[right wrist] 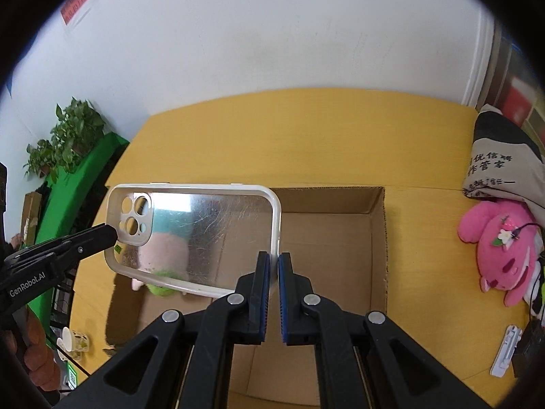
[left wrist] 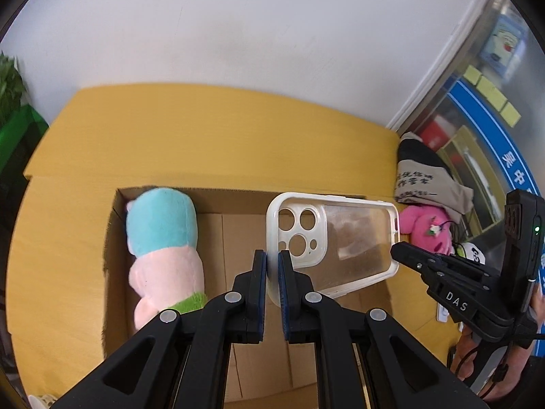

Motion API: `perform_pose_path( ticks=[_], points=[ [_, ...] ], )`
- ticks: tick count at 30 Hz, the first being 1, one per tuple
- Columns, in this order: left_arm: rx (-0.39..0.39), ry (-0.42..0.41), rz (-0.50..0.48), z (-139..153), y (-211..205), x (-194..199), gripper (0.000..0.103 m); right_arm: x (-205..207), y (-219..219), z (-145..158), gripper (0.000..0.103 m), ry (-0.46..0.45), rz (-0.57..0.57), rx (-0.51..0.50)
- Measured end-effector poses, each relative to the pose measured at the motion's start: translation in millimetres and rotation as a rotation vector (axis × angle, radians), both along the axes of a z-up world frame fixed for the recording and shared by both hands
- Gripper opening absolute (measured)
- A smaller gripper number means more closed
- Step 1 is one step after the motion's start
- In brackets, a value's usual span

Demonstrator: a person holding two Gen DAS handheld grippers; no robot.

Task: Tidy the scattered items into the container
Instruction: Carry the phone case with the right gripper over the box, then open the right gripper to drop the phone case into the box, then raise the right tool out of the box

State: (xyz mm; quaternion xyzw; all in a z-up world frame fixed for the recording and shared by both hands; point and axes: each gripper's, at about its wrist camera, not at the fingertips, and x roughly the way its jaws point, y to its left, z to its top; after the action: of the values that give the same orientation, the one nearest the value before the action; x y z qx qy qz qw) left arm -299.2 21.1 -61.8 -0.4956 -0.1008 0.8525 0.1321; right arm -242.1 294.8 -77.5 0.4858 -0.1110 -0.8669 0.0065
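You have one clear phone case (left wrist: pixel 332 242) with a white rim, and both of your grippers hold it at once. Your left gripper (left wrist: pixel 271 262) has its jaws clenched on the short end by the camera cut-outs, of which four round holes show; the case stretches away to the right of those jaws. Your right gripper (right wrist: pixel 274 266) has its jaws clenched on the opposite short end, so from there the case (right wrist: pixel 204 235) runs off to the left. In each wrist view the other gripper's black tip shows at the far end of the case.

Beyond and below both pairs of jaws lies one open cardboard box (left wrist: pixel 371 291), and the case hangs above its opening, not resting on the floor of it. Inside the box, left of your left jaws, lies one plush toy (left wrist: pixel 163 248) in teal, pale pink and green, against the left wall; from the right wrist you see it through the clear back of the case.

The box stands on one yellow table (right wrist: pixel 306 136). Well to the right of your right jaws, outside the box, lies one bright pink plush (right wrist: pixel 500 248) with a small flower on it, and just beyond it one folded cloth bag (right wrist: pixel 500 160) with black print. Near the right jaws' lower right, one small white plastic piece (right wrist: pixel 505 349) lies on the table. Far left of them, one paper cup (right wrist: pixel 76 341) and one potted plant (right wrist: pixel 68 136) stand off the table
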Motion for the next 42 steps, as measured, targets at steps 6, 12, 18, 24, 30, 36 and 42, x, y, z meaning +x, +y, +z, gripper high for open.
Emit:
perform_pose_path(
  ticks=[6, 12, 18, 24, 30, 36, 42],
  points=[
    [-0.025, -0.074, -0.016, -50, 5, -42, 0.006, -40, 3, -56, 0.005, -0.089, -0.006, -0.009],
    [-0.047, -0.165, -0.015, -104, 10, -82, 0.006, -76, 7, -109, 0.005, -0.169, -0.004, 0.006],
    [-0.109, -0.237, -0.021, -149, 18, -108, 0.006, -100, 9, -158, 0.005, -0.232, 0.000, 0.023],
    [-0.189, -0.283, -0.012, -173, 25, -125, 0.006, -107, 7, -186, 0.005, -0.253, -0.004, 0.025],
    [-0.267, -0.317, -0.017, -188, 30, -125, 0.007, -104, 2, -186, 0.005, -0.241, -0.003, 0.044],
    [-0.312, -0.268, -0.010, -162, 29, -113, 0.034, -94, -2, -177, 0.028, -0.214, 0.013, 0.034],
    [-0.324, -0.059, 0.071, -77, 14, -63, 0.090, -52, -3, -125, 0.050, -0.108, 0.025, 0.033]
  ],
)
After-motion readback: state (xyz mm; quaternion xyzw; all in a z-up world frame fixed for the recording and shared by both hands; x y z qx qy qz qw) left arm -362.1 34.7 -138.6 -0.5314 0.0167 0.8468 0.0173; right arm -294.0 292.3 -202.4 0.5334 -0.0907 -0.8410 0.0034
